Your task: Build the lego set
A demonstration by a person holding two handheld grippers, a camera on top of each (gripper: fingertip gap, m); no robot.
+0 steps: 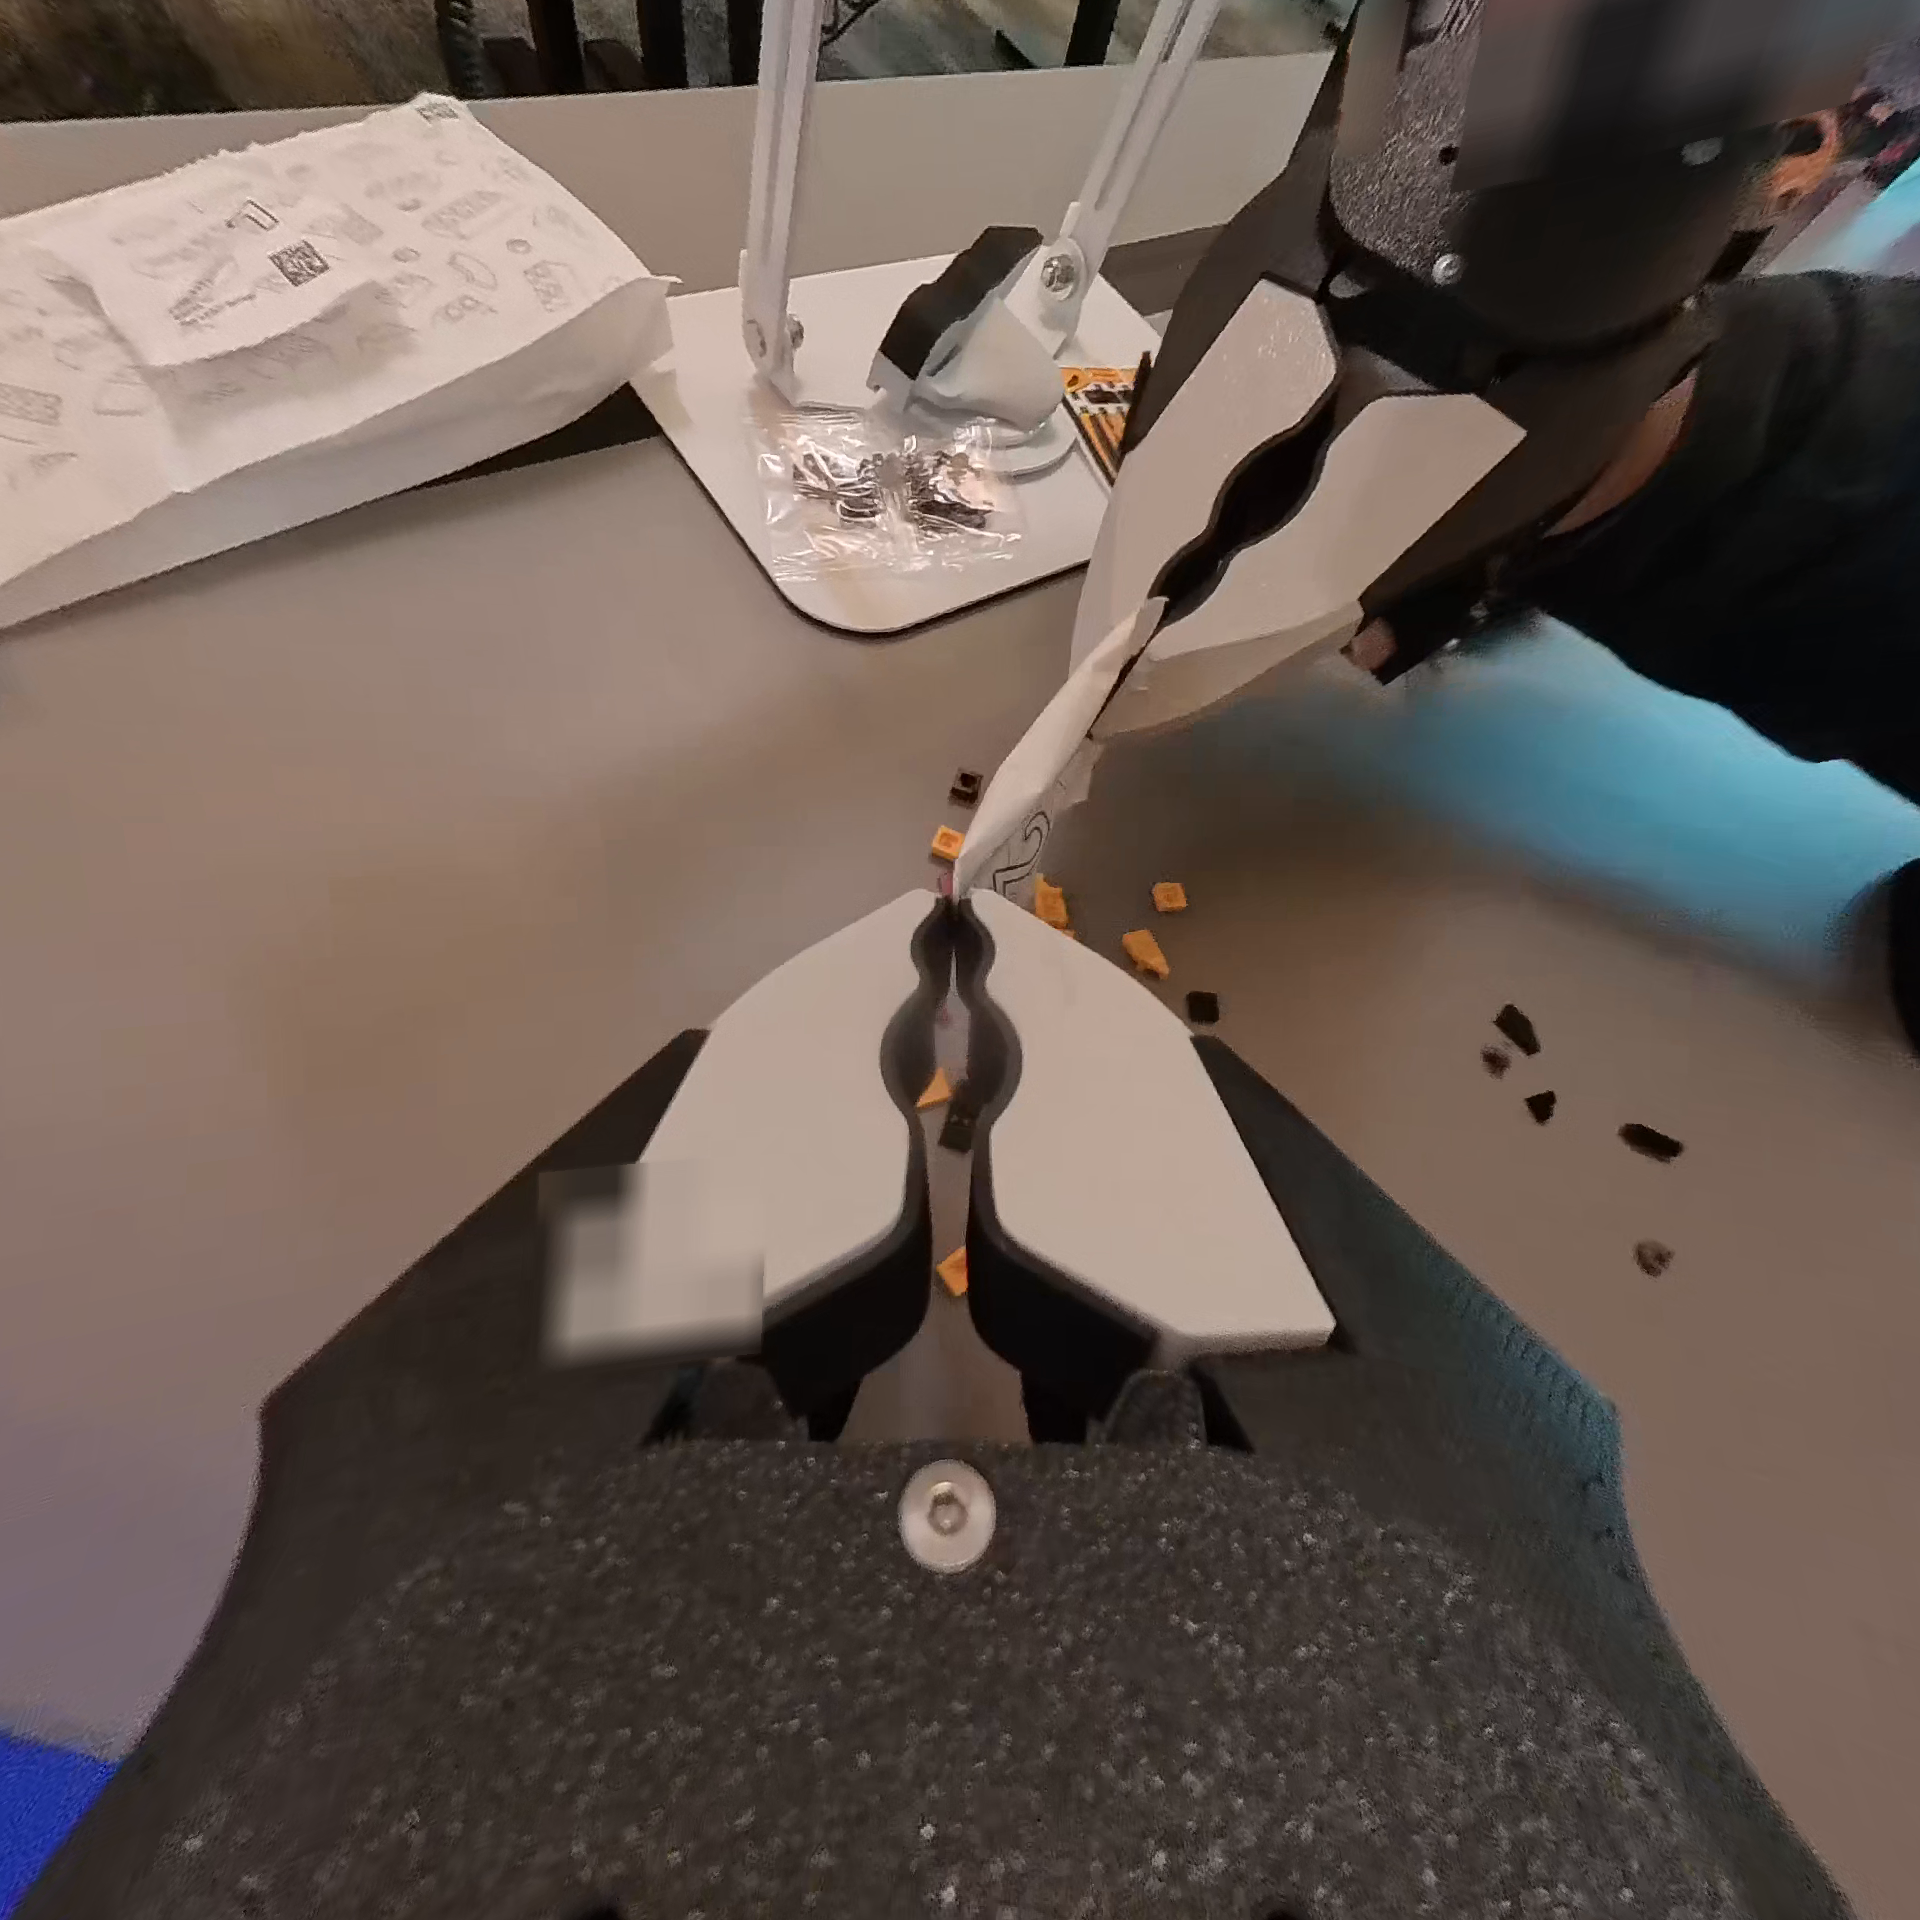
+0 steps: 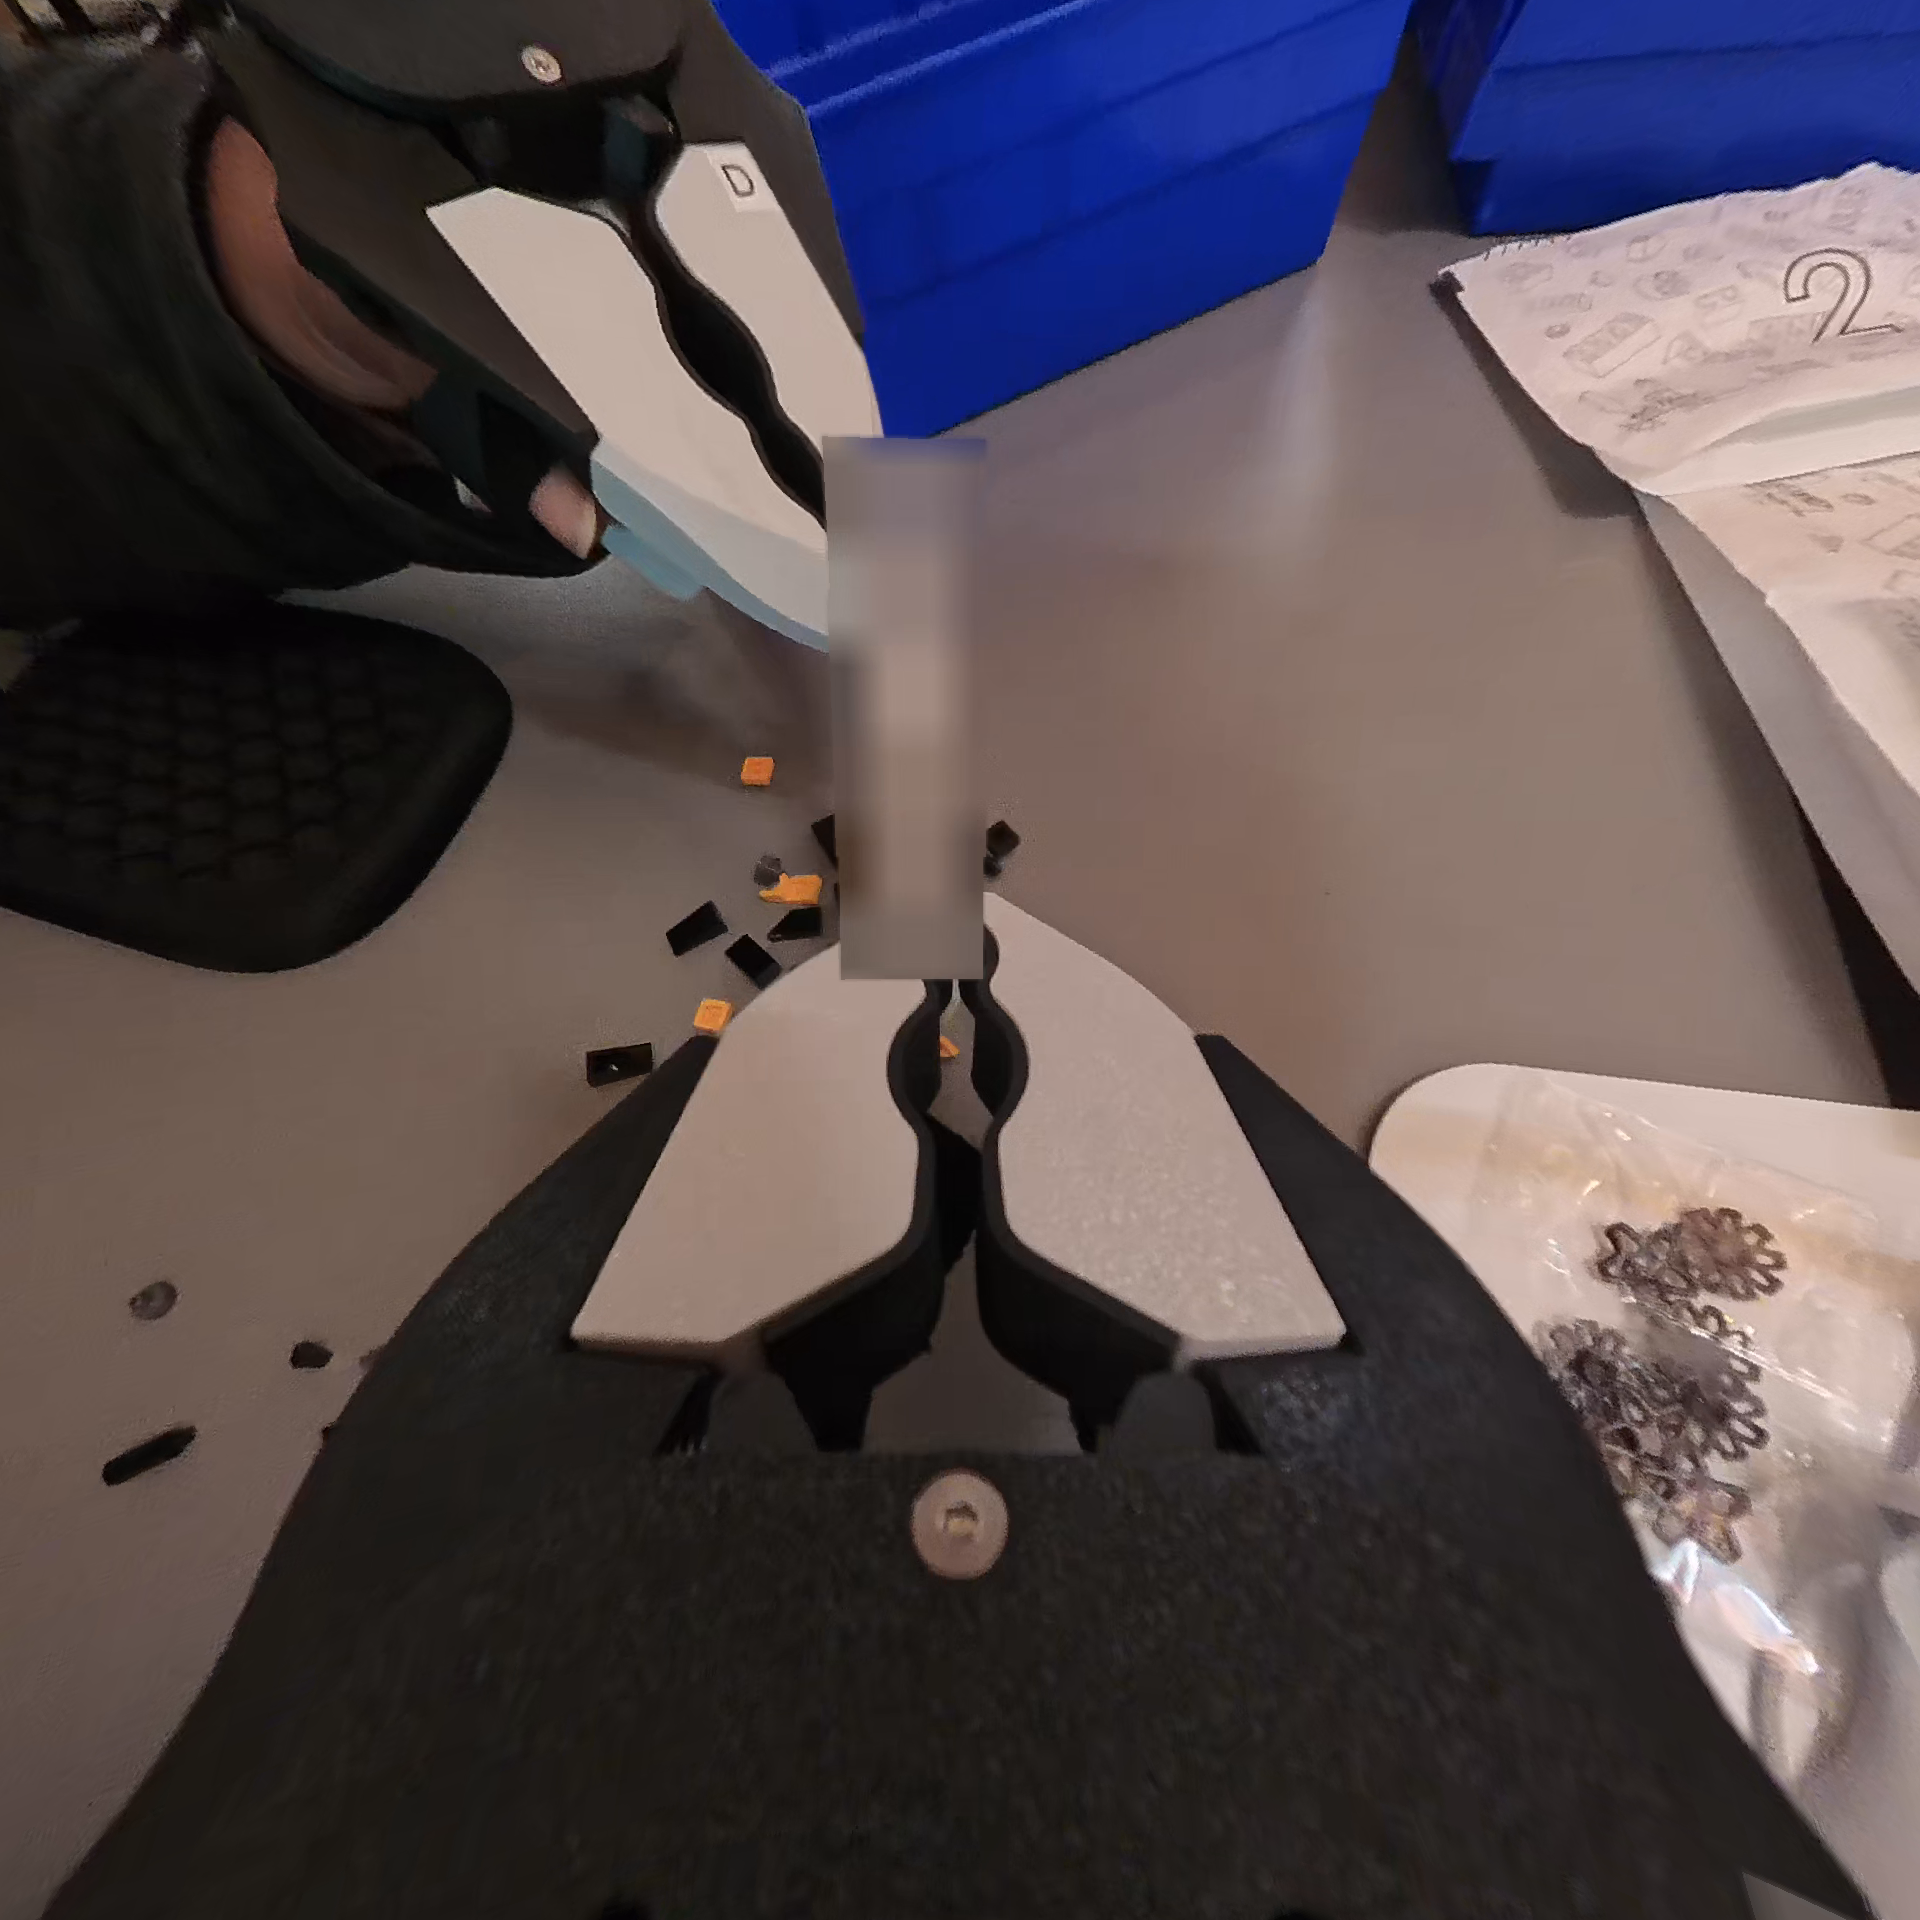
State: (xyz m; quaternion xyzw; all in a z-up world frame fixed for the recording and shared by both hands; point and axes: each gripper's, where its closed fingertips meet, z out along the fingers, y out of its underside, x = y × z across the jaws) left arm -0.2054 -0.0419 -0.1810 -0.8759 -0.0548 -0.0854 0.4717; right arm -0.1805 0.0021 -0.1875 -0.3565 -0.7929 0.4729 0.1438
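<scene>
A small white paper bag [image 1: 1029,774] is stretched in the air between both grippers. My left gripper [image 1: 954,912] is shut on its lower end. My right gripper [image 1: 1141,642], at the upper right, is shut on its upper end. In the right wrist view my right gripper [image 2: 956,992] is shut with a white sliver between the tips; a blurred patch hides the bag beyond. Small orange pieces [image 1: 1143,948] and black pieces [image 1: 1515,1029] lie loose on the grey table below. They also show in the right wrist view as orange pieces [image 2: 792,889] and black pieces [image 2: 694,928].
Printed white paper bags [image 1: 260,343] lie at the far left. A white stand base [image 1: 935,592] holds a clear bag of black parts [image 1: 883,488]. Blue bins [image 2: 1091,208], another printed paper bag [image 2: 1714,332] and a black mesh chair seat [image 2: 208,779] also show. Left tips to right tips: about 6 centimeters.
</scene>
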